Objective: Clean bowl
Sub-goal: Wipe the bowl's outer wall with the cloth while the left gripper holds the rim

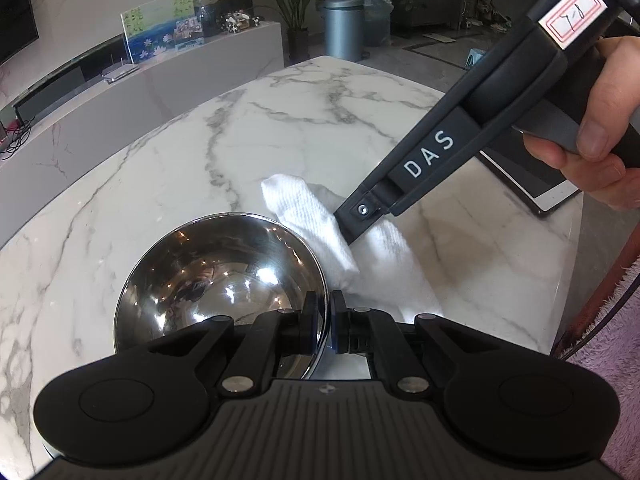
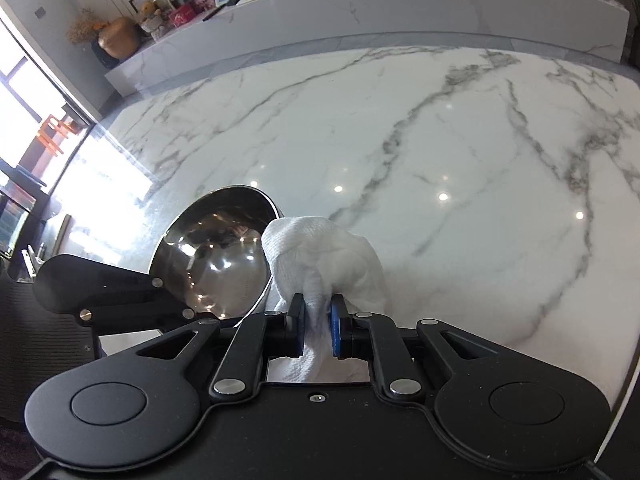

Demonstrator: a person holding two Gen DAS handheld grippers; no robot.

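Your left hand-held gripper (image 1: pixel 325 322) is pinching the steel bowl (image 1: pixel 216 280) at its near rim; your right hand-held gripper (image 2: pixel 318 330) is clenching the white cloth (image 2: pixel 324 256) just beside the bowl; the bench (image 2: pixel 440 128) beyond is lying wide open.

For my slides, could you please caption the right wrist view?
Right gripper pinches a white cloth beside the steel bowl on marble.

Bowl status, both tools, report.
Left tool shut on bowl rim. Right tool pinching white cloth, just beside bowl, not yet inside. Marble table around bowl bare, nothing in the way.
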